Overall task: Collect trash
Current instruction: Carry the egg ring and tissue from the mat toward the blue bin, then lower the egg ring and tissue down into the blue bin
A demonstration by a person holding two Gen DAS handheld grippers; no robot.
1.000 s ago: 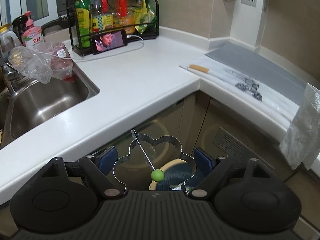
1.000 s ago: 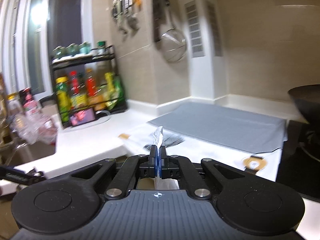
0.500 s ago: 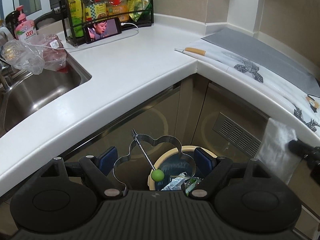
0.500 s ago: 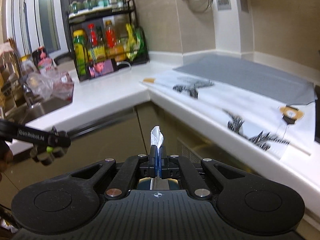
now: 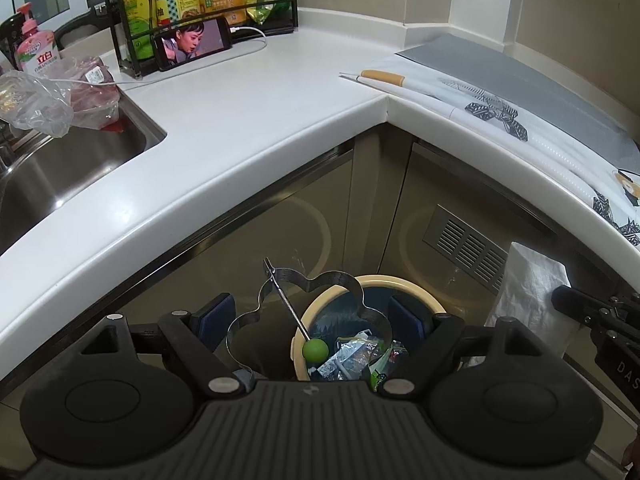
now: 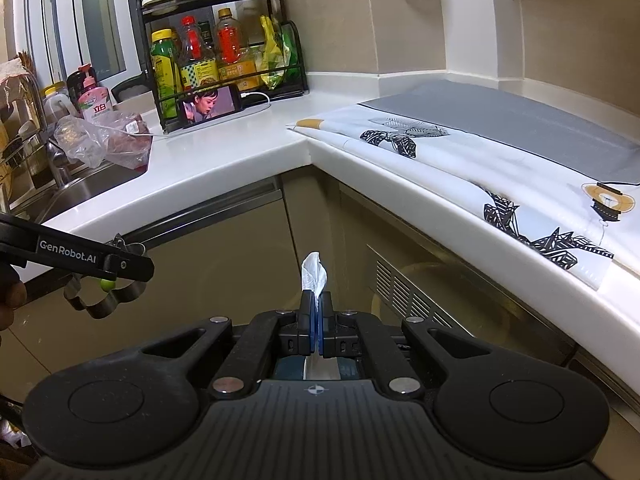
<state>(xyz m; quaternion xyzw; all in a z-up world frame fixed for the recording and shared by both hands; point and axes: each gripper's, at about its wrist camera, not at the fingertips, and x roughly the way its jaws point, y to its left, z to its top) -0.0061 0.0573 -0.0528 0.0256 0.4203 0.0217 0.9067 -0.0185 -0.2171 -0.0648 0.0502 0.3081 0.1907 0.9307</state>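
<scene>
My left claw, spread wide around a flower-shaped metal mould, and my right claw, closed on a white wrapper, hover above the near bin; released off-centre, the limp wrapper could drift onto the floor.

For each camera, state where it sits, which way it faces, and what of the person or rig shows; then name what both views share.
Left wrist: sits on the left tongs, looks down at the cream-rimmed trash bin; the tongs hold a flower-shaped metal egg ring.
Right wrist: sits on the right tongs, faces the beige corner cabinets; the tongs pinch a white crumpled tissue, and fingers show.
Shared: white L-shaped countertop, black condiment rack, phone playing video.
</scene>
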